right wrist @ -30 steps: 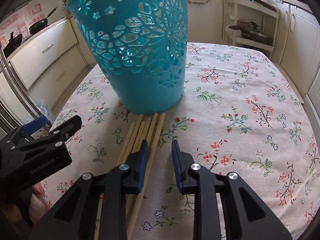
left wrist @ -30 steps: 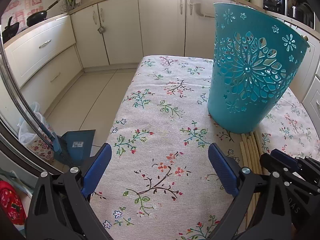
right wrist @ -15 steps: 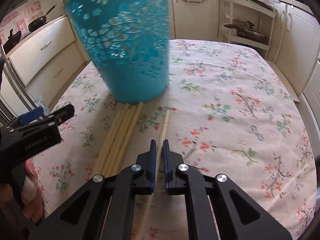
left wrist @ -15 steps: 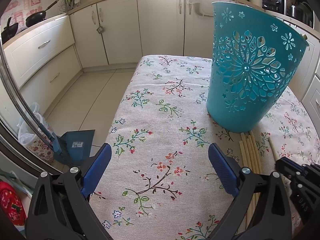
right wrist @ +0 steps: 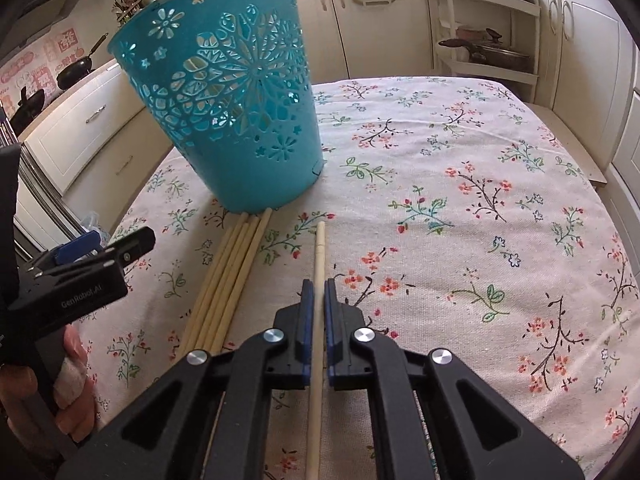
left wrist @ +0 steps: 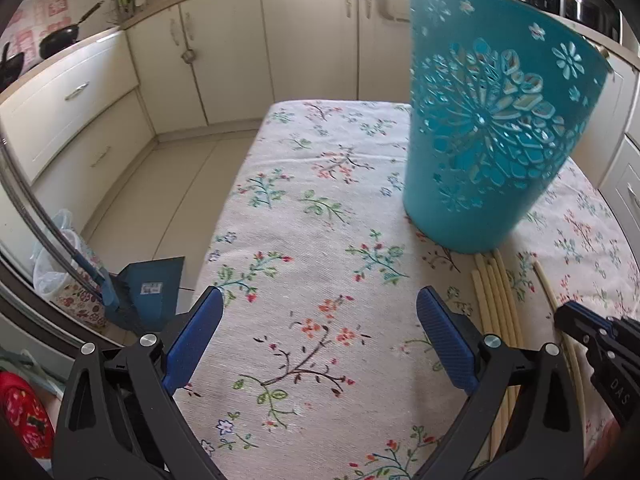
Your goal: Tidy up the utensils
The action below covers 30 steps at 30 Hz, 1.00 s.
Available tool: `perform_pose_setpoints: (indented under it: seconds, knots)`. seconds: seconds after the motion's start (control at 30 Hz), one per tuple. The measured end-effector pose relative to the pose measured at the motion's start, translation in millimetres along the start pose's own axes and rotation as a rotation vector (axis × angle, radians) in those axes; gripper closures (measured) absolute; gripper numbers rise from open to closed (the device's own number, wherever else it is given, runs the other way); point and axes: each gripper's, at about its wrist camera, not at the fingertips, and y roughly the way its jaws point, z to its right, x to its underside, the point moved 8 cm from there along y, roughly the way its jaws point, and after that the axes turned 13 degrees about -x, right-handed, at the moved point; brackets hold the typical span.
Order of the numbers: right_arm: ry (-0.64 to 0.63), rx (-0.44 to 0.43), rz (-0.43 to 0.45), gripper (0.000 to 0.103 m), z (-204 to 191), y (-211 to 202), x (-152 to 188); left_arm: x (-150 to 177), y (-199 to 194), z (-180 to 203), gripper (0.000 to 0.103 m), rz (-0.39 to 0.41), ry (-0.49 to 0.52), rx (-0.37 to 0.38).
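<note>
Right gripper (right wrist: 316, 296) clenched on one chopstick (right wrist: 319, 252), left gripper (left wrist: 320, 328) hung open, empty; lift level w/ firm grip, clear of bundle (right wrist: 228, 280), toward basket (right wrist: 224, 92).

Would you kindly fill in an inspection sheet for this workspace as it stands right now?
Surface: floral tablecloth covers the table.
Job's things: teal basket upright; bundle of chopsticks lying beside its base; single chopstick apart from them.
Clutter: nothing seen.
Grippers: right gripper shut on the single chopstick; left gripper open, holding nothing.
Cables: nothing seen.
Surroundings: cream cabinets, blue dustpan on floor.
</note>
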Motion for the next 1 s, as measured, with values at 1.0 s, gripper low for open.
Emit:
perform_pose_setpoints:
  seconds: [1.0]
  knots:
    - [0.026, -0.052, 0.001, 0.095, 3.7, -0.4, -3.3, 13.4, -7.6, 62.3, 0.013, -0.062, 0.197, 0.005]
